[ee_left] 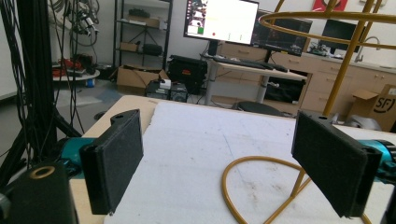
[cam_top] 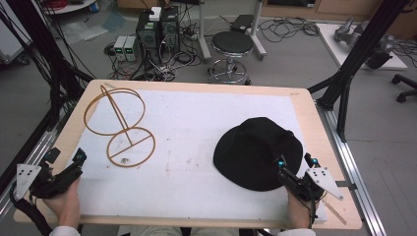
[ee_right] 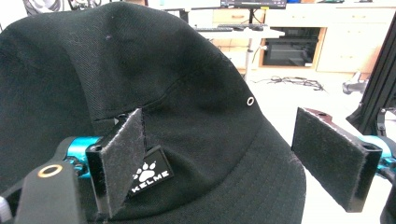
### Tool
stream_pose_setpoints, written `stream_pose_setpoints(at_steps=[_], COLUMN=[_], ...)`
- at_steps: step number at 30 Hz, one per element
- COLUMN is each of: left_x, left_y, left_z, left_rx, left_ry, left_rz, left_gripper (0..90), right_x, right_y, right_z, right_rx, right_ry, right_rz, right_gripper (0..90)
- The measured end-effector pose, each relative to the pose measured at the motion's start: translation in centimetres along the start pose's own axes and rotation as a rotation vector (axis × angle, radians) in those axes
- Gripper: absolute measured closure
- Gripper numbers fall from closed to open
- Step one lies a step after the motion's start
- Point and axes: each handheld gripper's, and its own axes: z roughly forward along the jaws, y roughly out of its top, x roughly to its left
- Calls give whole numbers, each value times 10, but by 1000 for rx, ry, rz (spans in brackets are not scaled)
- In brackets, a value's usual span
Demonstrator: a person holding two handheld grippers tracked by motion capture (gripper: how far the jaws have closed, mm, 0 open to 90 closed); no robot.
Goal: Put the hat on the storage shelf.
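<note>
High view: the right gripper (cam_top: 294,164), jaws spread, sits at the black hat's (cam_top: 251,147) near edge, while the left gripper (cam_top: 66,162), also spread, points toward the wire stand (cam_top: 120,128).

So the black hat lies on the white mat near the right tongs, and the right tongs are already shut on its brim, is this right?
Not quite. The black hat does lie on the white mat near the right tongs, but those tongs are open, not shut on the brim. The right gripper view shows the two pads spread wide, with the hat between them and not pressed by them.
</note>
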Motion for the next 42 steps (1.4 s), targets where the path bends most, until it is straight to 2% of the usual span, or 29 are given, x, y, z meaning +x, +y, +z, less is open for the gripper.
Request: stream_pose_setpoints(at_steps=[5,25,29,30,31,32,34,39,40,41,42], left_x=[1,1,1,1,1,1,1,1,1,2,1], left_y=[-2,-2,-2,-2,-2,-2,-2,-2,-2,-2,-2], left_z=[2,3,3,4,4,4,5,6,6,6,6], left_rx=[16,17,11,12,12,11,13,17,17,17,18], left_ry=[-5,-9,-13,-16,-16,-15,-17,-21,-21,-22,-21], left_rz=[-14,-6,-11,-12,-12,-12,-11,-9,-10,-8,-10], left_gripper=[170,176,178,178,178,178,178,178,178,178,178], right_x=[-1,-2,-1,0,0,1,2,7,9,9,12], right_y=[-1,0,1,4,4,7,12,19,22,22,25], right_z=[0,-1,-1,-1,-1,-1,0,1,3,3,5], right_rx=[10,-3,-8,-21,-21,-42,-57,-58,-54,-54,-41], right_ry=[3,-2,12,43,43,63,70,81,90,90,103], right_rz=[8,37,25,17,17,1,-2,-16,-40,-40,-69], right_gripper=[172,172,172,172,172,173,173,172,173,173,173])
